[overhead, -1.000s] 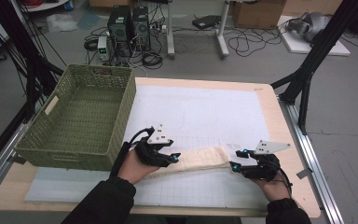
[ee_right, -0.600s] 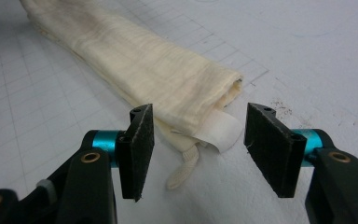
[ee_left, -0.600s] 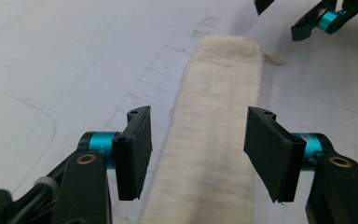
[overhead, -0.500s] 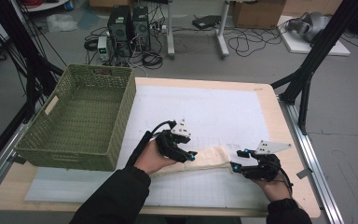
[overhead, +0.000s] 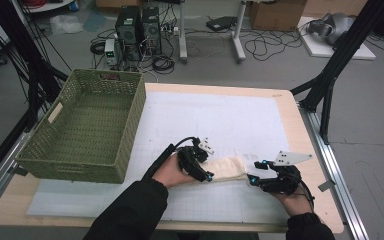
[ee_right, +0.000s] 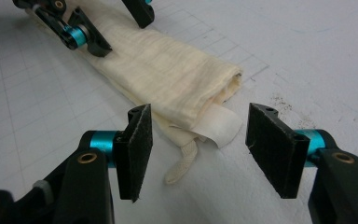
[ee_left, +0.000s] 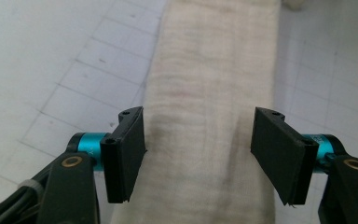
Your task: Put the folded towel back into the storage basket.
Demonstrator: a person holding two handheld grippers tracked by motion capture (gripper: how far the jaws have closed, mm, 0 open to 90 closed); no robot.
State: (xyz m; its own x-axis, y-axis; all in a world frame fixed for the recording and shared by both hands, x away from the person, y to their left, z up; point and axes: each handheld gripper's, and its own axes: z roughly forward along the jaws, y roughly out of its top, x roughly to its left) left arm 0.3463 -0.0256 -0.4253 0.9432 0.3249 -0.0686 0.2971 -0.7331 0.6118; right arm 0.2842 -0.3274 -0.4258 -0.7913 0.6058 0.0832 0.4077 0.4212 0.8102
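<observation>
Left gripper (overhead: 203,167) shifted right along folded cloth (overhead: 228,167), jaws just opened astride it, right gripper (ee_right: 198,144) jaws wide before its end.

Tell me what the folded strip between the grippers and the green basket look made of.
Folded strip: soft cream cloth, probably cotton gauze or muslin; fine crinkled weave, matte, with a limp tape tie at its end. Green basket: woven wicker look, olive, slightly glossy; regular open weave suggests plastic or painted rattan, can't tell which.
</observation>
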